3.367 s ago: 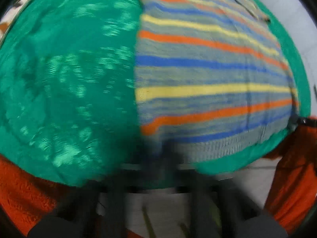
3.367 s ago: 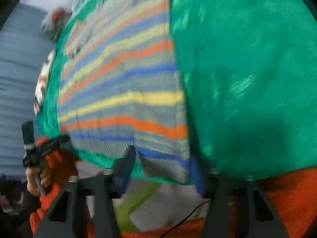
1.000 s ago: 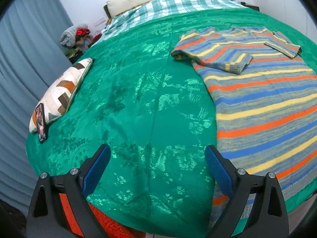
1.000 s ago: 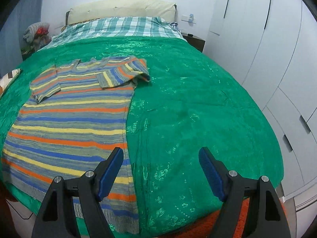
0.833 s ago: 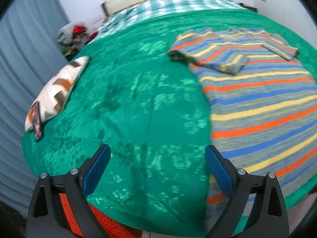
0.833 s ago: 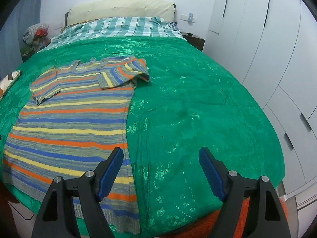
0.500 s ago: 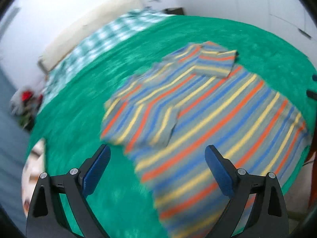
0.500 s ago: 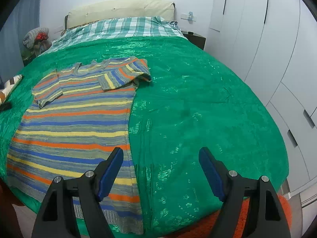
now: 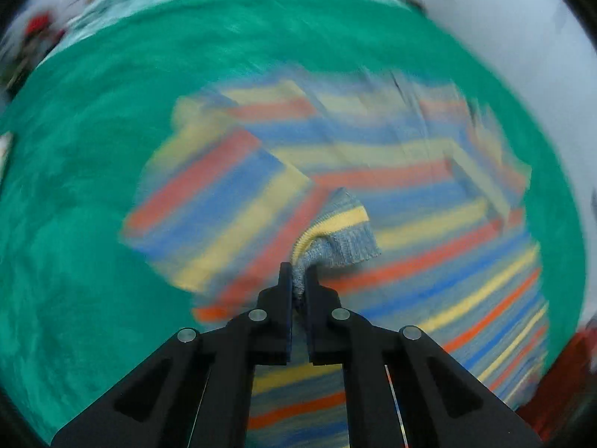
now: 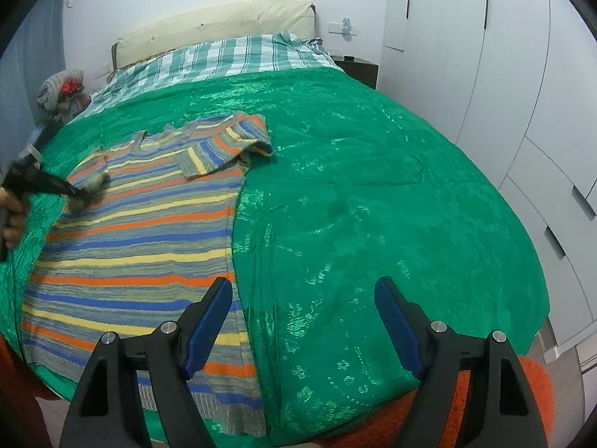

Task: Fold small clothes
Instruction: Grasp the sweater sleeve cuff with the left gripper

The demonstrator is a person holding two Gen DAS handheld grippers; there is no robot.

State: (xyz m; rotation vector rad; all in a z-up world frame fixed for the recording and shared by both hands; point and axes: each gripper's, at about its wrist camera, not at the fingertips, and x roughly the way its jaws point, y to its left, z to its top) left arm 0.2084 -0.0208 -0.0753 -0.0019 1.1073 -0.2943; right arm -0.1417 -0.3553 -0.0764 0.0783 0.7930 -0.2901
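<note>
Green bedspread is covered at its left by the striped sweater, one sleeve already folded in. Its other cuff is pinched by the left gripper; the right gripper is held spread, empty. Body folds remain.

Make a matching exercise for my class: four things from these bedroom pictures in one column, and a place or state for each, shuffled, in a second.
Column one
1. left gripper
2. right gripper
3. striped sweater
4. green bedspread

Column two
A. spread over the bed
B. open, holding nothing
C. clamped on a sleeve cuff
D. lying flat, one sleeve folded across its chest

Pairs: 1-C, 2-B, 3-D, 4-A
</note>
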